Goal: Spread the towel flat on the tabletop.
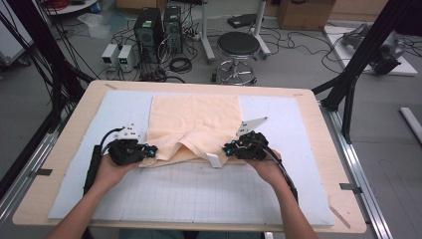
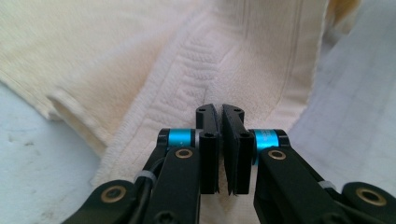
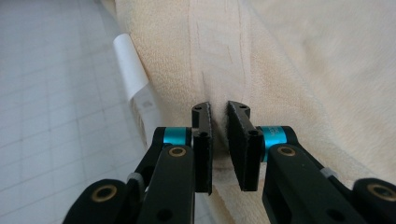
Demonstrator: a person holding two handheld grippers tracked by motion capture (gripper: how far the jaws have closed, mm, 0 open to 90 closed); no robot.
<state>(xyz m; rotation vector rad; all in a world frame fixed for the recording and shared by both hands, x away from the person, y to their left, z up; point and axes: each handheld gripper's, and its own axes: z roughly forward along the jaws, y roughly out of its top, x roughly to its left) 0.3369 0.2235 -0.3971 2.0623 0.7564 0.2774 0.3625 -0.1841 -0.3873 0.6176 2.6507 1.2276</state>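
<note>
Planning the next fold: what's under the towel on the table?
The towel lies on a pale gridded mat, which rests on the wooden table. Whatever sits beneath the cloth's middle is covered. A white label pokes out at its near edge.

surface: wooden table (image 1: 318, 129) | on it: grey grid mat (image 1: 199, 194) | on mat: cream towel (image 1: 194, 119)

Soft peach terry towel (image 1: 194, 127), nubbly with a woven raised border; matt white gridded mat (image 1: 209, 191) beneath; pale smooth wood counter (image 1: 328, 149); towel's tag (image 3: 130, 70) papery-smooth.
</note>
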